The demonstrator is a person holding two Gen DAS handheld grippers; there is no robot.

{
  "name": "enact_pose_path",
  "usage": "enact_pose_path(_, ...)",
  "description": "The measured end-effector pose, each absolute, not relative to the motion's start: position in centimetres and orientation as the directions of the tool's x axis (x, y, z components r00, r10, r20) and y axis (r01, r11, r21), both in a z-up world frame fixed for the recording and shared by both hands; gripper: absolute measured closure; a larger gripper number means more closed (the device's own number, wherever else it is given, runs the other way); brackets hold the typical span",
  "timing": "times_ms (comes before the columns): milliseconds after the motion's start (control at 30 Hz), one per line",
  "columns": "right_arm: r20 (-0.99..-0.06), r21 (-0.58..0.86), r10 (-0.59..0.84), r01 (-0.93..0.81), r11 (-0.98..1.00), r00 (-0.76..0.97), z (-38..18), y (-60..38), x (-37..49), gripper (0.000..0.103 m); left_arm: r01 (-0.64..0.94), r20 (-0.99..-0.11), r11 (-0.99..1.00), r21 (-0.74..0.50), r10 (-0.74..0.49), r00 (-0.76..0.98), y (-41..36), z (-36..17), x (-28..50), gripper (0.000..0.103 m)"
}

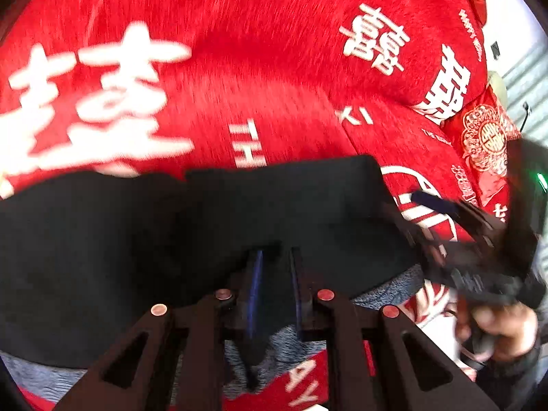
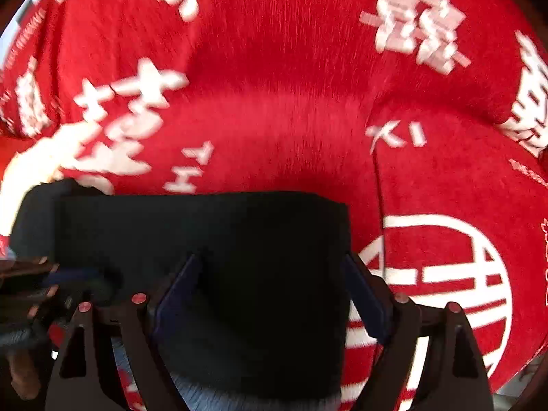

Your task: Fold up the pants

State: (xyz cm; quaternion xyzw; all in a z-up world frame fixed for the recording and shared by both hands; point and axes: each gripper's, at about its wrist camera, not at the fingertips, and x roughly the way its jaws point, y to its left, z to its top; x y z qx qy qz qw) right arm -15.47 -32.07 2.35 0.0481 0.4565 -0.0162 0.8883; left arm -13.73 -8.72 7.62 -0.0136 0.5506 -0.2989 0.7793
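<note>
across the left wrist view, black pants [image 1: 212, 239] lie folded on a red blanket [image 1: 267, 68] printed with large white characters, their far edge running straight from the left rim to a squared corner at right of centre, with wide open red cloth beyond it up to the top of the frame. a grey fleecy lining shows along the near hem. the left gripper [image 1: 274, 274] points steeply down at the near edge, its two blue-padded fingers drawn close together and pinching a fold of the black cloth between them. at the right, blurred, the right gripper [image 1: 445, 226] hangs over the blanket just past the pants' right edge, carried by a hand [image 1: 496, 325] in a dark sleeve; a red cushion with a white round ornament lies behind it. over in the right wrist view, the same pants [image 2: 205, 239] fill the lower middle as a flat dark rectangle with a crisp far edge and a right corner, red pile cloth [image 2: 291, 85] open all around above and a white circular emblem to the right. the right gripper [image 2: 270, 281] tilts down with its jaws spread wide, the blue pads standing apart over the black fabric, not pressing on it. at the left rim the left gripper [image 2: 65, 274] shows blurred, on the pants' near left edge.
</note>
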Motion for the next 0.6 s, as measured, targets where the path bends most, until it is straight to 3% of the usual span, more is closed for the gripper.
enact_pose_path(100,-0.851,0.056,0.036,0.022,0.998,0.524,0.4,-30.4,-18.7,0.015,0.433,-0.884,0.832,-0.348,-0.445,0.143,-8.7,4.9,-13.3,0.086)
enact_pose_path(167,-0.872,-0.044,-0.041,0.006,0.999,0.488,-1.7,-29.2,-19.1,0.01,0.426,-0.874,0.826,-0.368,-0.464,0.145,-8.3,4.3,-13.1,0.086)
enact_pose_path(233,-0.832,-0.131,-0.116,0.012,0.991,0.542,-2.6,-27.9,-20.2,0.007,0.408,-0.867,0.821,-0.399,-0.483,0.124,-8.0,4.4,-12.7,0.086)
enact_pose_path(400,-0.838,-0.05,-0.095,0.097,0.994,0.537,-1.8,-28.7,-21.5,0.007,0.378,-0.849,0.809,-0.451,-0.519,0.097,-6.5,4.4,-12.6,0.086)
enact_pose_path(533,-0.854,-0.167,-0.173,0.056,0.984,0.491,-2.5,-26.8,-21.4,0.006,0.402,-0.848,0.806,-0.434,-0.516,0.119,-6.2,5.3,-13.4,0.086)
enact_pose_path(600,-0.83,-0.066,-0.085,0.054,0.996,0.551,-0.2,-26.2,-21.3,0.006,0.418,-0.851,0.816,-0.398,-0.499,0.163,-5.3,6.5,-14.0,0.086)
